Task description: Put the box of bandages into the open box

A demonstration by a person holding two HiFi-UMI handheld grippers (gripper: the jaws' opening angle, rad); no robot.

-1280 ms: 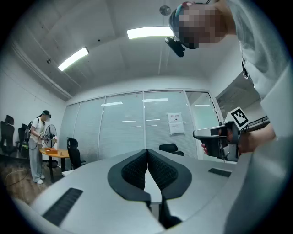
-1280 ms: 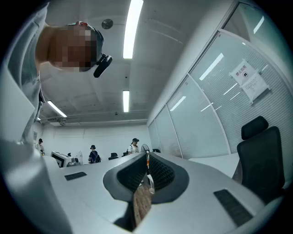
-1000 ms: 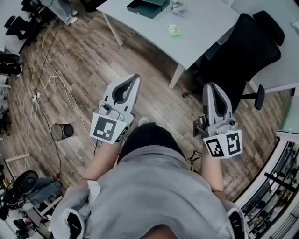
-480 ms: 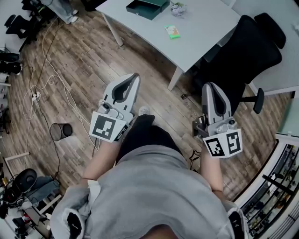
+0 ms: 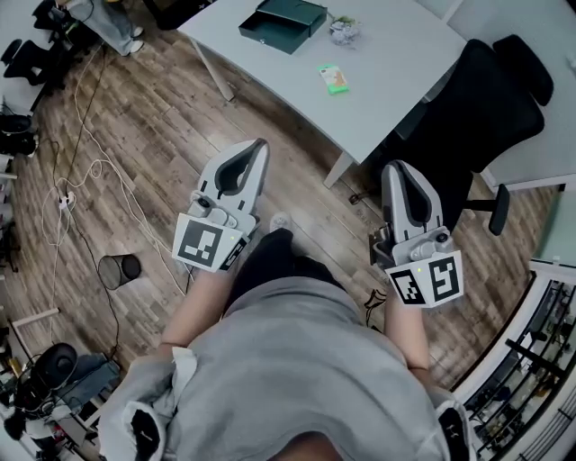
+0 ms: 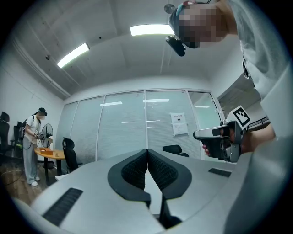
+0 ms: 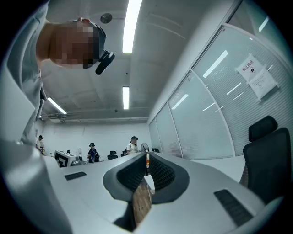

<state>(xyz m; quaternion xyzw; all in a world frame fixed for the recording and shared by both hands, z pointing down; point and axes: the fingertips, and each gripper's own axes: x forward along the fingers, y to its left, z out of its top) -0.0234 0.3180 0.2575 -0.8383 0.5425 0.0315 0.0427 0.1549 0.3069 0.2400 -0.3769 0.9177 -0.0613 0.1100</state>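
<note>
**Q:** Quick one: where's the box of bandages compared with the grippers?

**A:** It's lying flat on the white bench, small and green, well apart from both of them. The left hand-held gripper and the right hand-held gripper are both held out over the wood floor, close in front of the person and on the near side of the bench edge. Left to right, the bandage box falls roughly between the two, just a lot farther out. Neither gripper is touching it.

**Q:** And the jaws?

**A:** Both closed with nothing in them. In the left gripper view the two dark pads meet along a straight seam with only the glass office wall behind. In the right gripper view the pads also sit together, with no object between them.

**Q:** The open box?

**A:** It's dark green, on the far left part of the bench, farther out and to the left of the bandage box, with bare bench between them. Just right of the open box there's a small clear item, but I can't tell what it is.

**Q:** Anything else around?

**A:** There's a black office chair on the right by the bench, a small dark waste bin on the floor to the left, and loose white cables trailing across the boards.
</note>
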